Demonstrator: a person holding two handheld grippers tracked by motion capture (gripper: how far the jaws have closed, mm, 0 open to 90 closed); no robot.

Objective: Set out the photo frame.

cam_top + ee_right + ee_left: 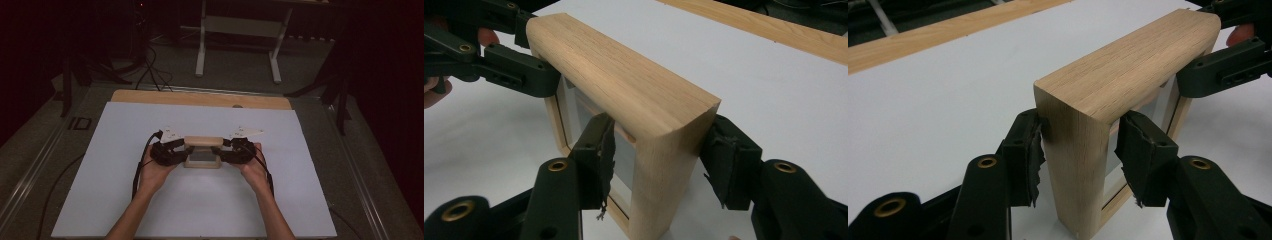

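A small, deep wooden picture frame (202, 141) stands upright on the white board (200, 210), with a pane inside it. My left gripper (186, 150) grips its left post and my right gripper (220, 150) its right post, one from each side. In the left gripper view the jaws (1078, 145) straddle the near post of the frame (1128, 65), with the pads on its front and back faces. The right gripper's black jaw (1223, 70) shows at the far end. In the right gripper view the jaws (659, 150) clamp the near post of the frame (619, 75), and the left gripper (504, 65) holds the far end.
The white board lies on a wooden tabletop whose edge (200, 98) shows along the back. Beyond the table stand a white metal stand (235, 45) and loose cables (150, 70) on the floor. Both forearms come in from the bottom edge.
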